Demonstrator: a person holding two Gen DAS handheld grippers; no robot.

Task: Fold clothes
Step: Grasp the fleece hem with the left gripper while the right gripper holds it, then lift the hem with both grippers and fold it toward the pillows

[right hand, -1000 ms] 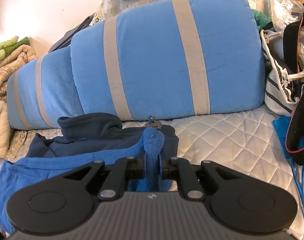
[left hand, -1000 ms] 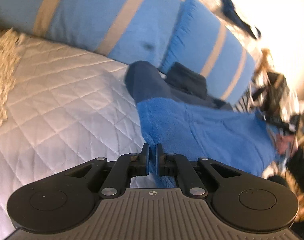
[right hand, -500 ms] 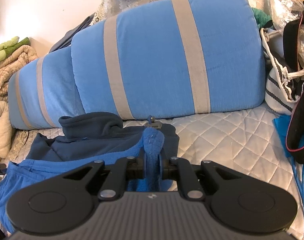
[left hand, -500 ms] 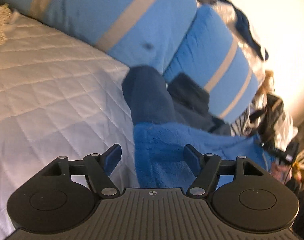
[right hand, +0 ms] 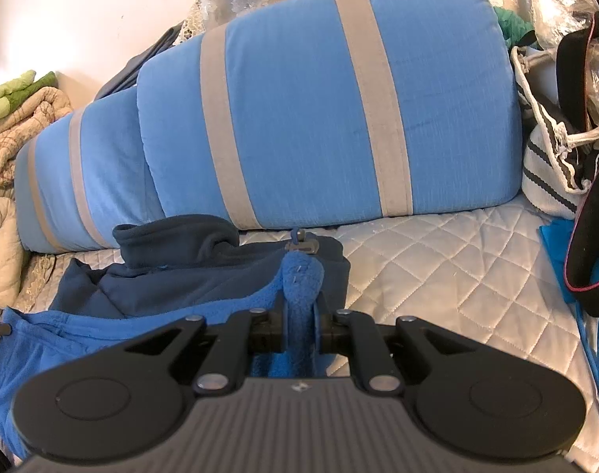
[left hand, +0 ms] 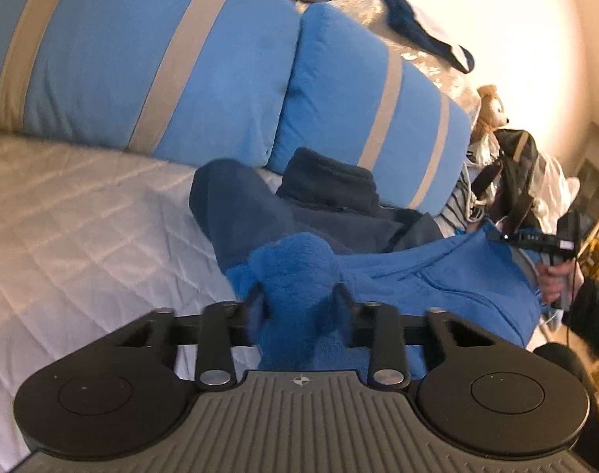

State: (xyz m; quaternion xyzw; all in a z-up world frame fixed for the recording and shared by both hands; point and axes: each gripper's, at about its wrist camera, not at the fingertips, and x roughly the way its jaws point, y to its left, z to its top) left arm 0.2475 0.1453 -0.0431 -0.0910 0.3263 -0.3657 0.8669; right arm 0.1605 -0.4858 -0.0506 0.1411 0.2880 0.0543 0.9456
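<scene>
In the left wrist view the left gripper (left hand: pixel 297 295) sits at lower centre, its fingers (left hand: pixel 341 295) narrowly parted with a thick bunch of the bright blue fleece garment (left hand: pixel 437 272) between them. They have just been closing, and the pads appear to press into the bunched fabric. The garment spreads from there toward the right of the frame, lying on the white quilted bed cover (left hand: pixel 82 236) with a navy fleece (left hand: pixel 252 213) (collar rumpled) just behind it. Two blue striped cushions (left hand: pixel 181 63) fill the upper left and centre.

In the right wrist view the right gripper (right hand: pixel 301 315) is at lower centre, its fingers (right hand: pixel 278 319) nearly together and clamped on a raised fold of the same blue garment, which pokes up between them. A person's hand (left hand: pixel 555 280) shows at the right edge of the left view, on a black handle.
</scene>
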